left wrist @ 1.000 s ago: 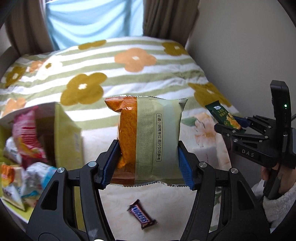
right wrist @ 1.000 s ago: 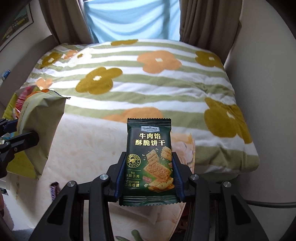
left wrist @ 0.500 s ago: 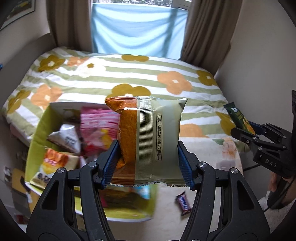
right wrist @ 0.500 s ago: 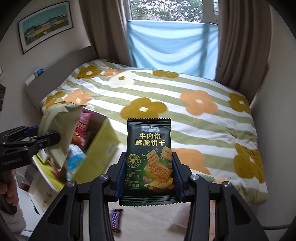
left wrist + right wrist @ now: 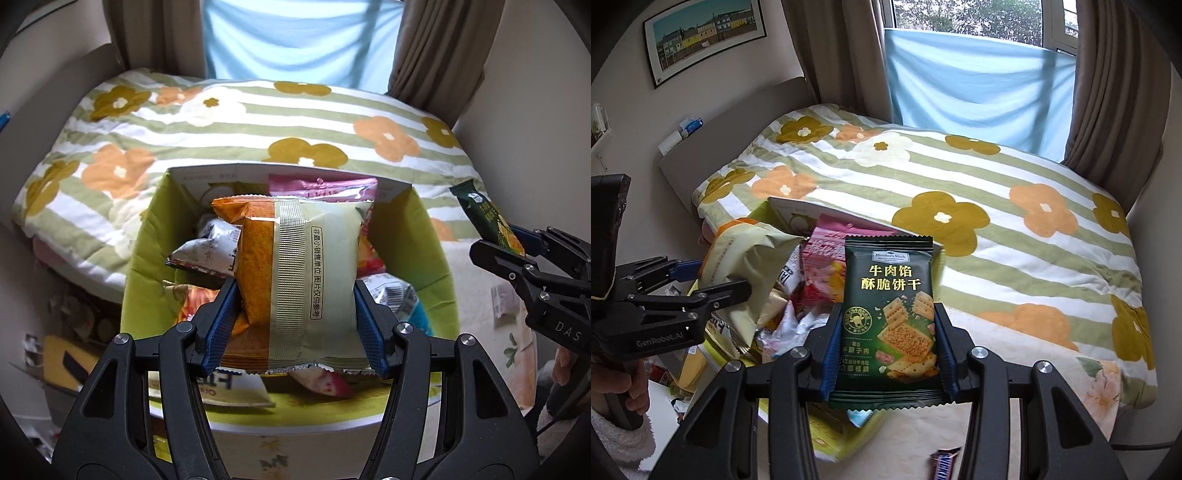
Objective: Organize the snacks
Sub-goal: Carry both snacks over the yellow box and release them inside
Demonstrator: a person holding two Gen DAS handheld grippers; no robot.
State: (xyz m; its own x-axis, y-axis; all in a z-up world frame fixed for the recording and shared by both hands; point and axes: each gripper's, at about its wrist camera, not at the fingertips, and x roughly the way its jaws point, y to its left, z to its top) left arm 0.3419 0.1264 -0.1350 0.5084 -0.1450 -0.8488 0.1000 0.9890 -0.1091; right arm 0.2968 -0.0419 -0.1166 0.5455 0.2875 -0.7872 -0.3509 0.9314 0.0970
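While the left tool (image 5: 295, 325) is closed on a puffy orange-and-cream snack bag (image 5: 299, 280) with crimped edges, that bag is held upright at frame centre above the green cardboard box (image 5: 424, 251), which is crowded with crinkled foil packets. At centre of the right wrist view, a flat dark green cracker packet (image 5: 889, 325) with a glossy printed face is clamped by the right tool (image 5: 886, 354). A small chocolate bar (image 5: 943, 461) is seen at lower right, on the pale cloth beside the striped floral quilt (image 5: 997, 206)

orange snack bag (image 5: 295, 284) now over green box (image 5: 424, 240)
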